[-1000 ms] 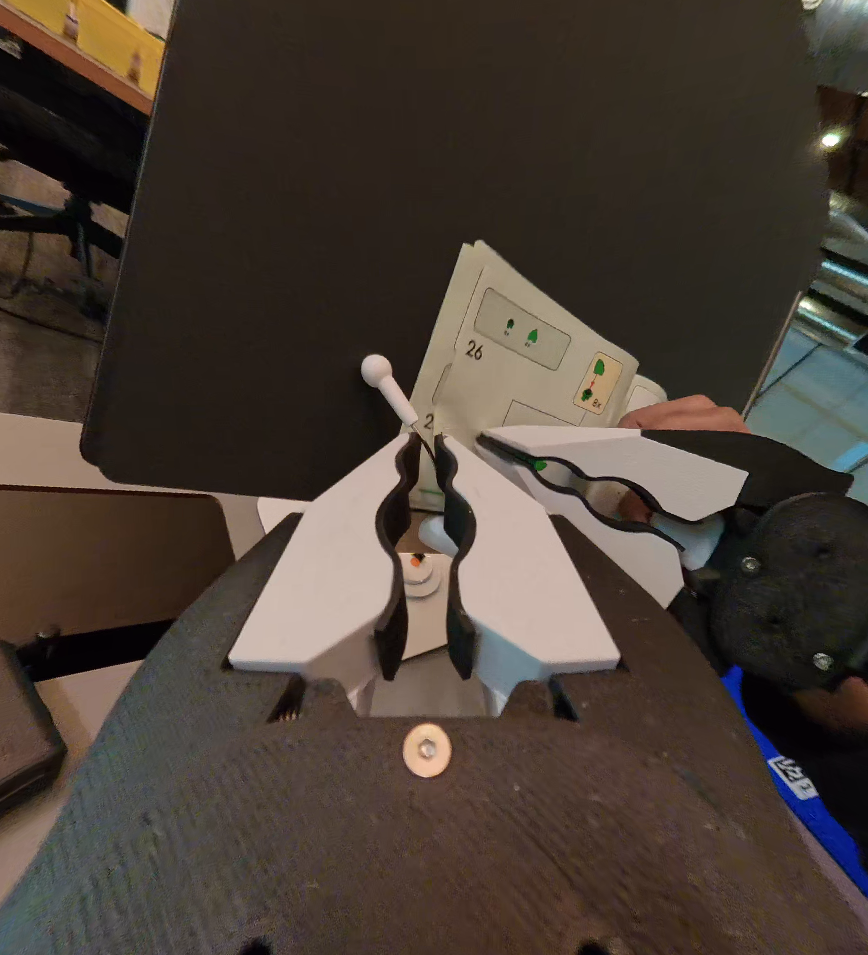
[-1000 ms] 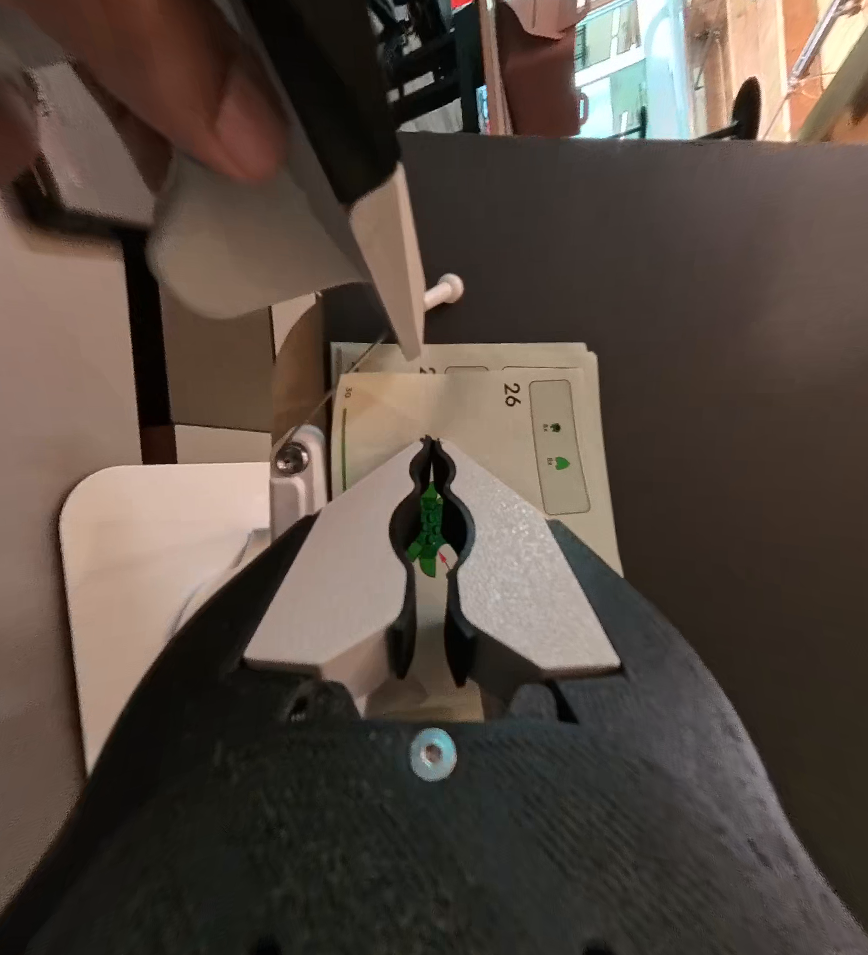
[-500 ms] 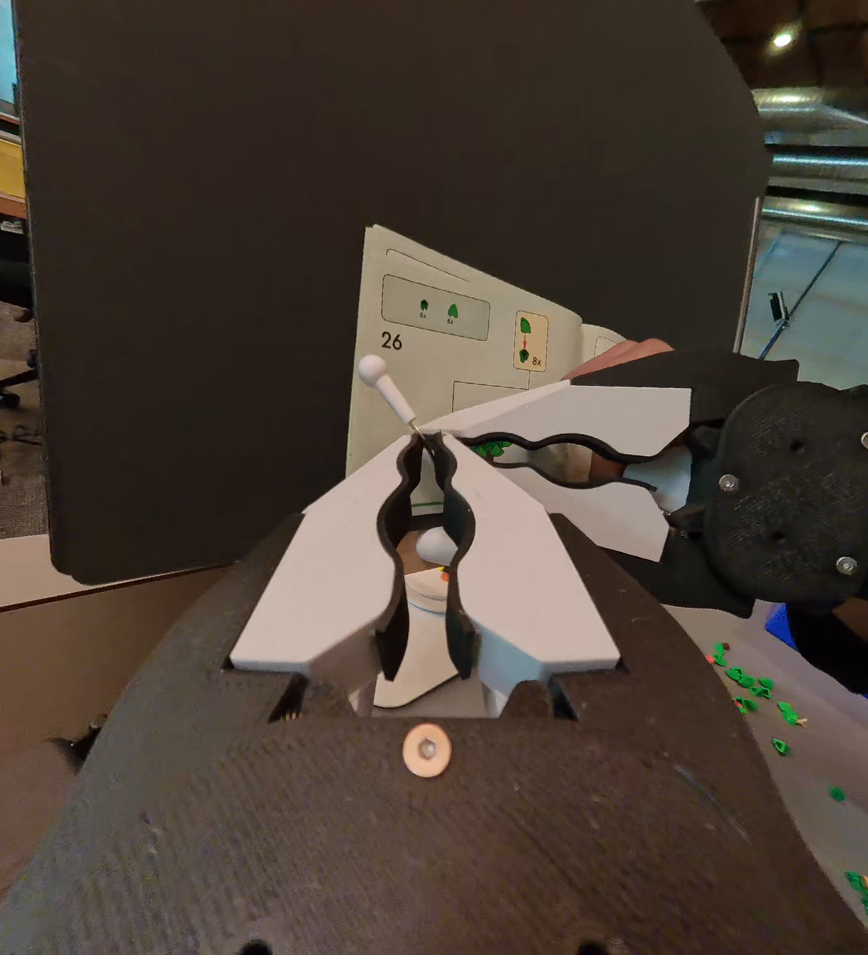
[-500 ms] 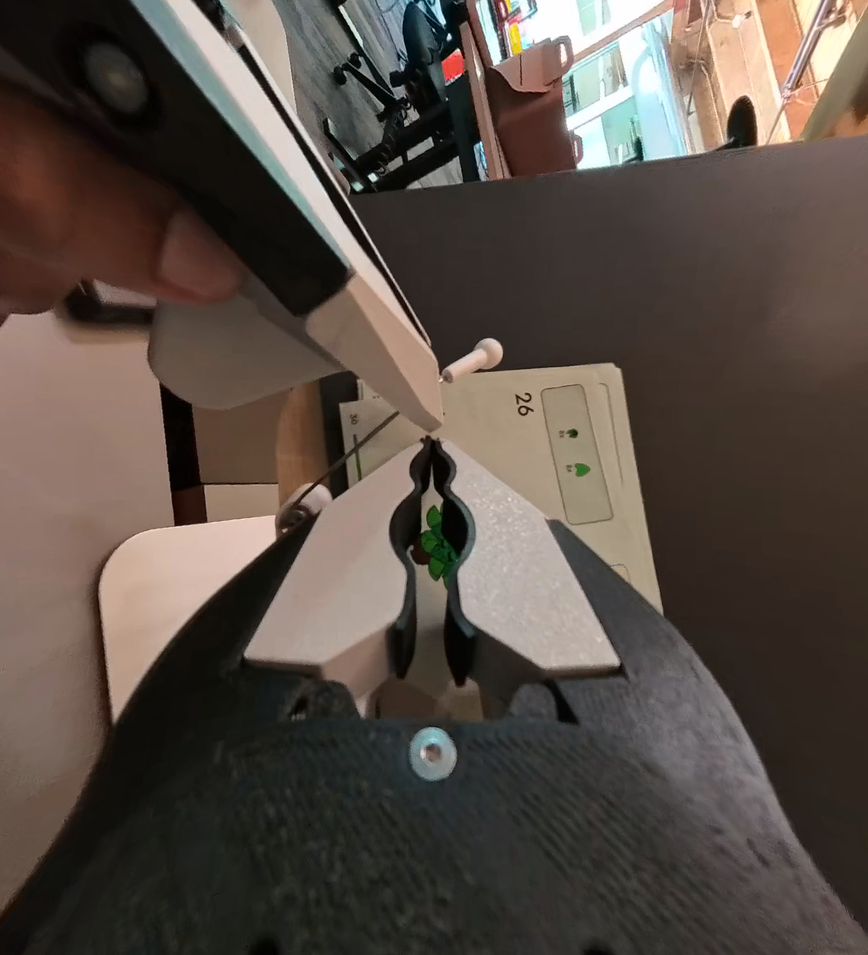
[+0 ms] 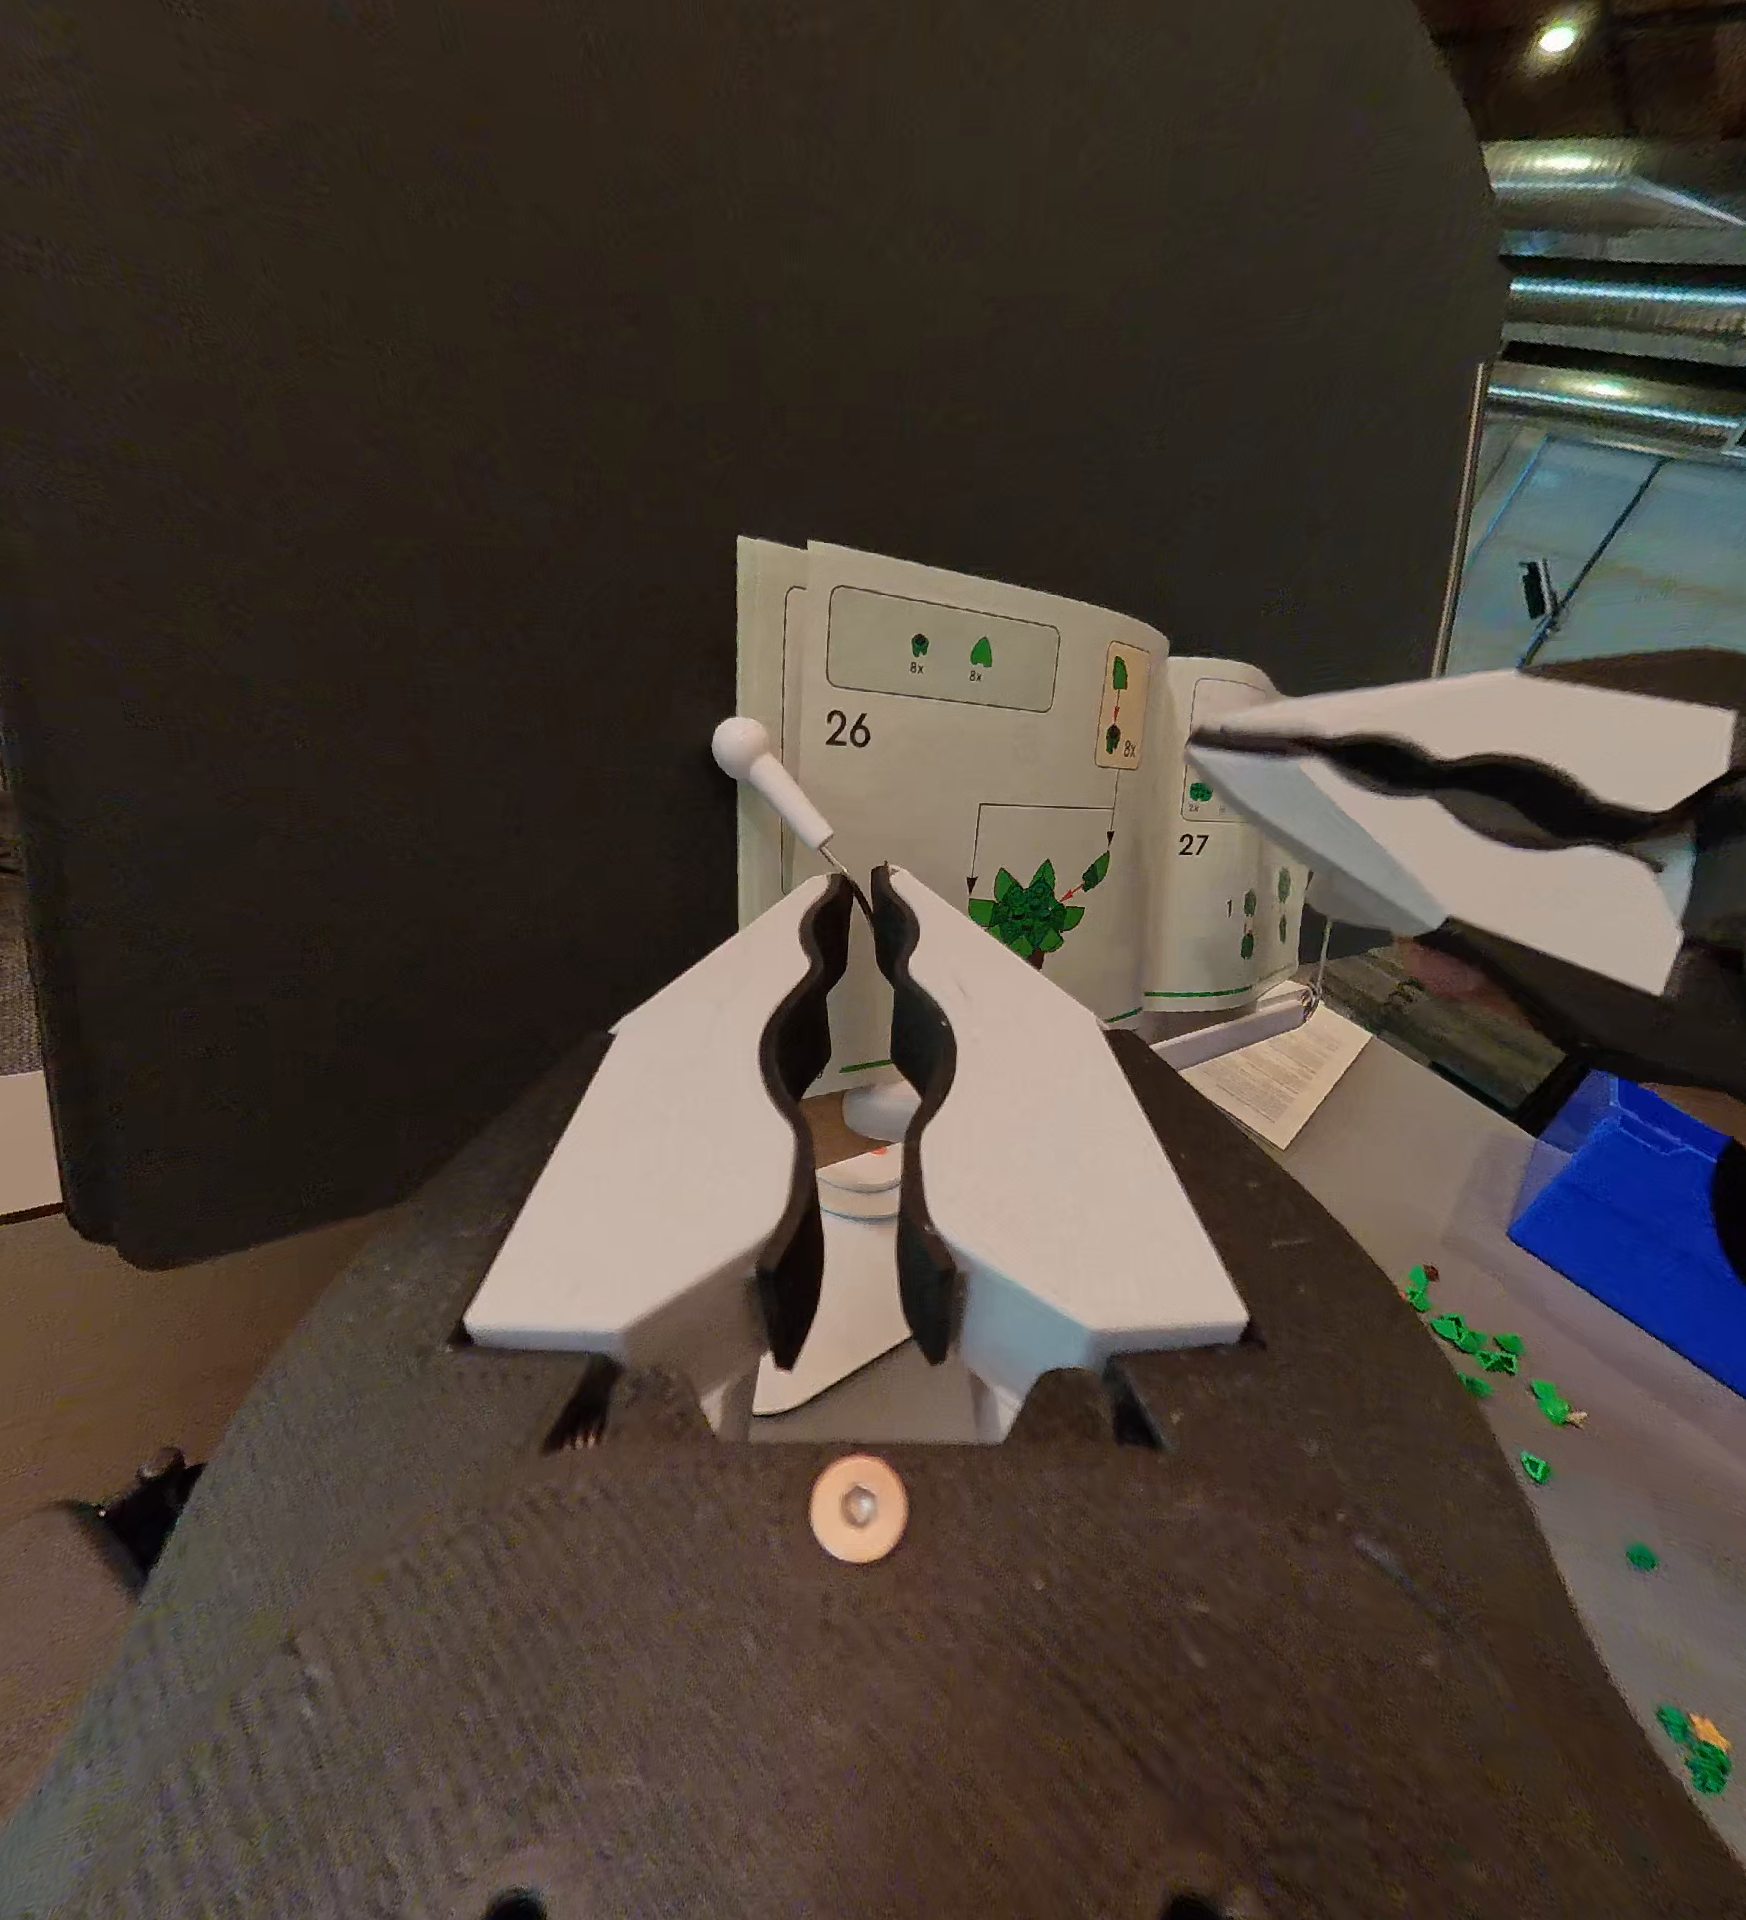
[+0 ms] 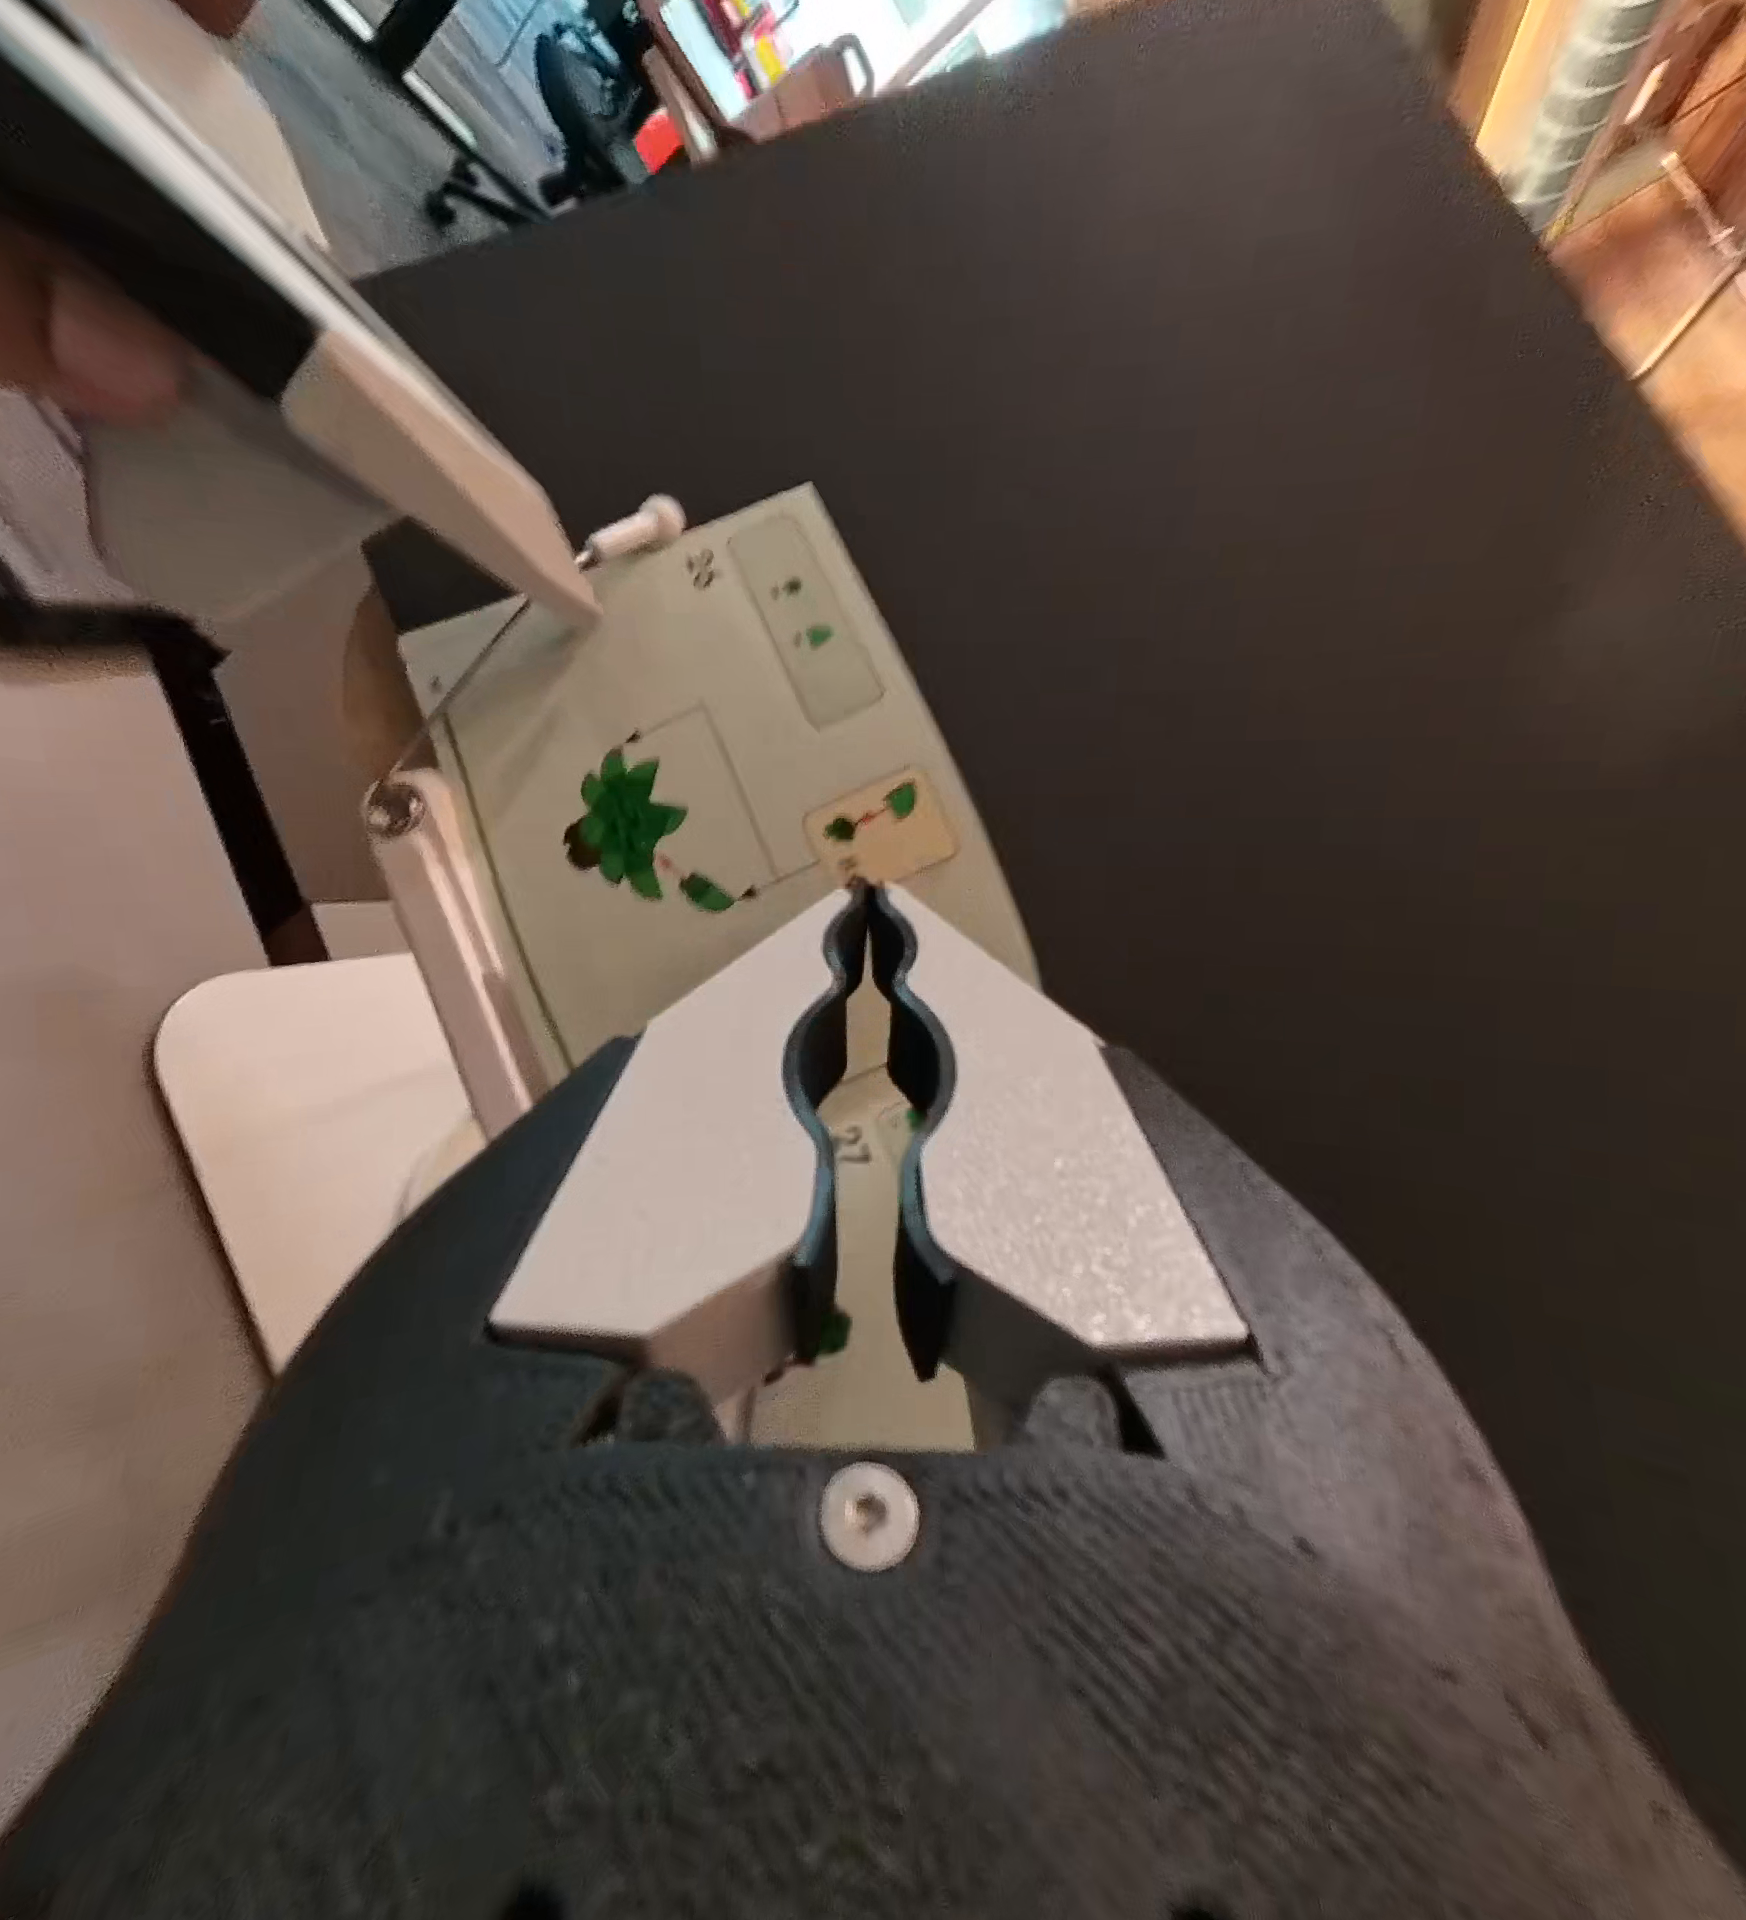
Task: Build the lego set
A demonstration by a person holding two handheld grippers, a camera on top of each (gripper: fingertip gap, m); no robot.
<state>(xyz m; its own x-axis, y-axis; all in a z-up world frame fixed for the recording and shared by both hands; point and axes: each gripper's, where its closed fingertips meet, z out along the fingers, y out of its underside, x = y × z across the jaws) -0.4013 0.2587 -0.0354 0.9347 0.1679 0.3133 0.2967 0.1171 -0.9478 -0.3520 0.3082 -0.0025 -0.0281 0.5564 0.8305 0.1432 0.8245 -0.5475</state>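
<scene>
An open instruction booklet (image 5: 952,790) stands on a white book stand against a black board; it also shows in the right wrist view (image 6: 744,727). My left gripper (image 5: 858,878) is shut on the thin wire page holder with a white knob (image 5: 741,744) at the booklet's left edge. In the right wrist view the left gripper's tip (image 6: 578,603) meets the wire below the knob (image 6: 645,516). My right gripper (image 6: 867,888) is shut, tips in front of the page's right part; it also shows in the left wrist view (image 5: 1196,740). I cannot tell whether it pinches a page.
The black board (image 5: 433,520) stands upright behind the booklet. Small green lego pieces (image 5: 1471,1340) lie scattered on the grey table at the right. A blue box (image 5: 1627,1216) and a printed sheet (image 5: 1274,1070) lie to the right. The stand's white base plate (image 6: 256,1091) lies to the left. Tip to tip, the grippers are about 8 cm apart.
My right gripper has moved away from the middle of the booklet toward its right side, uncovering the left page and its green diagram. My left gripper still holds the wire.
</scene>
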